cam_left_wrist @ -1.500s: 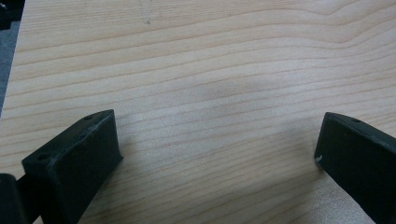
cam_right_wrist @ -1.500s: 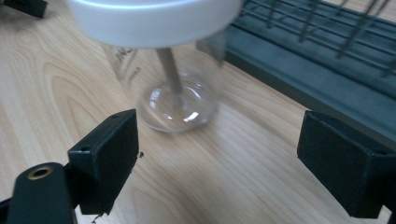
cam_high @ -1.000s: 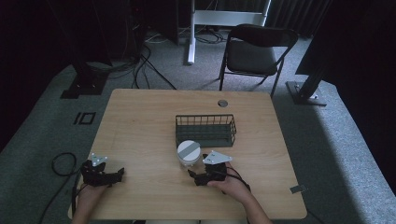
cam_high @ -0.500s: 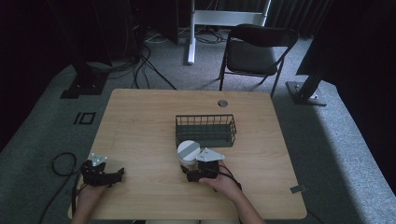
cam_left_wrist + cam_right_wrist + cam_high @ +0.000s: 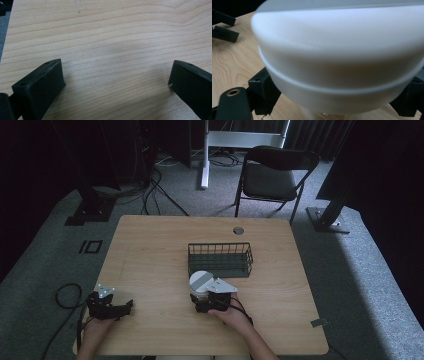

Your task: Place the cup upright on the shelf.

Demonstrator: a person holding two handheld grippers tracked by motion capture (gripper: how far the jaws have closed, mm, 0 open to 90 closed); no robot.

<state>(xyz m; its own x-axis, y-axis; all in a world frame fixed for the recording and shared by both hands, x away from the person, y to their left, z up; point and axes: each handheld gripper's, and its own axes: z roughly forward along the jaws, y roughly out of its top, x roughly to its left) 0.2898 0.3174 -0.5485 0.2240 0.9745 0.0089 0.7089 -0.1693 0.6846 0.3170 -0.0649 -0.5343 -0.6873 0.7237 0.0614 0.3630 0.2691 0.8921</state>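
Wooden bench (image 5: 150,250): bare under your left gripper (image 5: 111,307), which rests released, jaws wide apart.
White jar (image 5: 201,283): your right gripper (image 5: 205,301) has slid left since a second ago; jaws now flank it, grip uncertain.
Wire basket (image 5: 220,260): just behind the jar, apparently empty.
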